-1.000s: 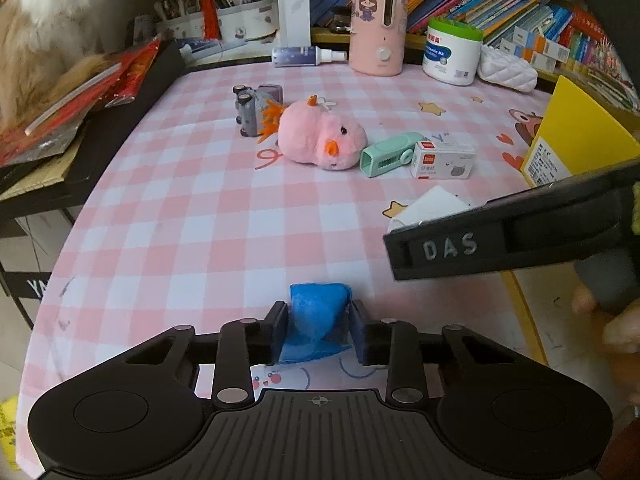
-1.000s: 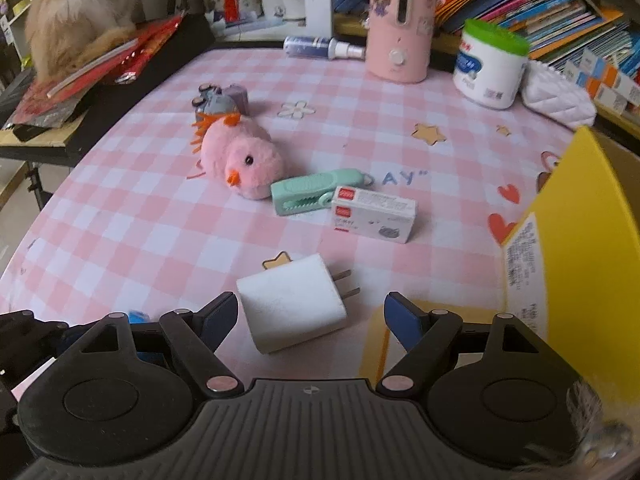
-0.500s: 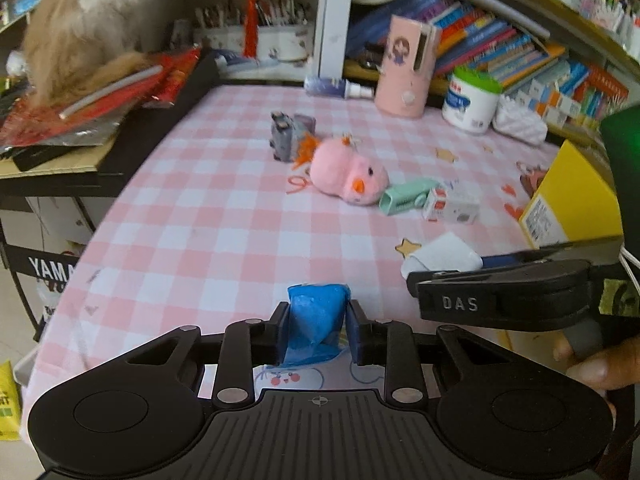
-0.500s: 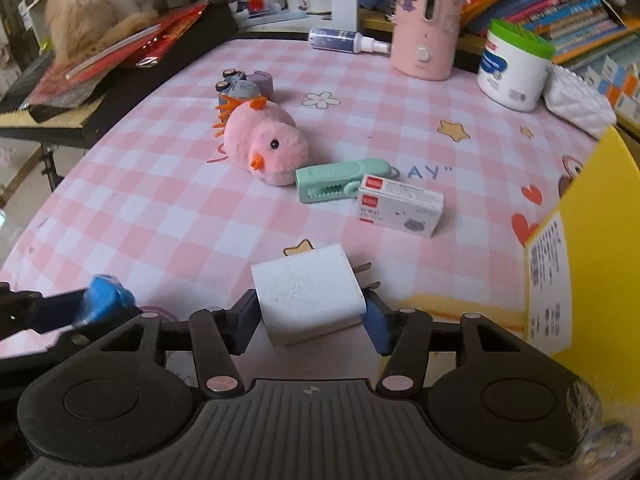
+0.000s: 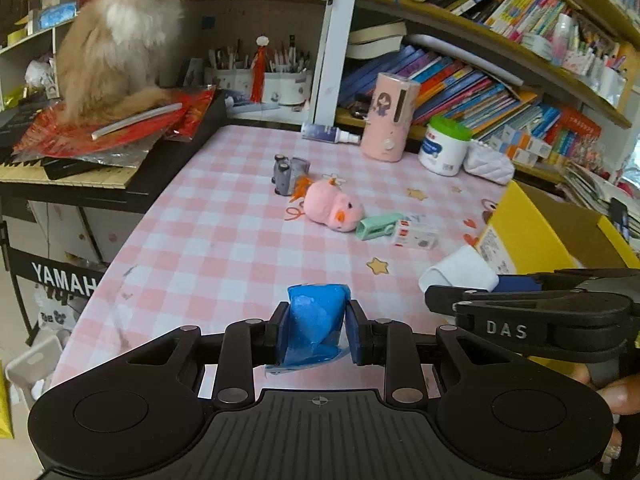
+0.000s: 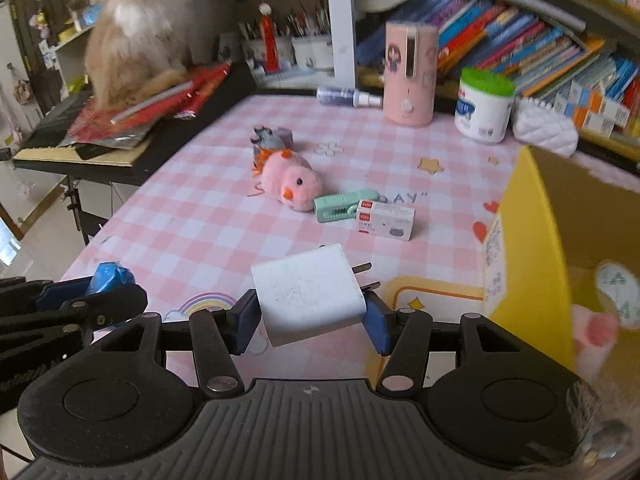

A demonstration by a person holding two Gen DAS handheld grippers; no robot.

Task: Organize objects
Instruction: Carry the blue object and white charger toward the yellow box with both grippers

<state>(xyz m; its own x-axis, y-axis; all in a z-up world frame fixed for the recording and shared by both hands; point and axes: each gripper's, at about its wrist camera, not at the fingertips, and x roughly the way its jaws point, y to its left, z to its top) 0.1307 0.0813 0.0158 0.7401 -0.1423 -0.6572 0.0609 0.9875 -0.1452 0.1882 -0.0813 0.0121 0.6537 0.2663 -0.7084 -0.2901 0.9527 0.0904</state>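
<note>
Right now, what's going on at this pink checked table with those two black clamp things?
A person is tidying up with a handheld gripper in each hand. The left gripper is shut on a crumpled blue wrapper, and the right gripper is shut on a white plug-in charger block; both are lifted off the pink checked tablecloth. An open yellow cardboard box stands to the right. A pink plush chick, a mint clip and a small white carton lie on the table.

The worktop point(image 5: 224, 240) wears a pink-and-white check with yellow stars and red hearts; on it lie a pink plush chick point(image 5: 332, 208) with orange beak, a mint-green clip point(image 5: 378, 226) and a white charger point(image 6: 310, 294). The box point(image 6: 528, 240) is yellow; the crumpled wrapper point(image 5: 316, 322) is blue.
</note>
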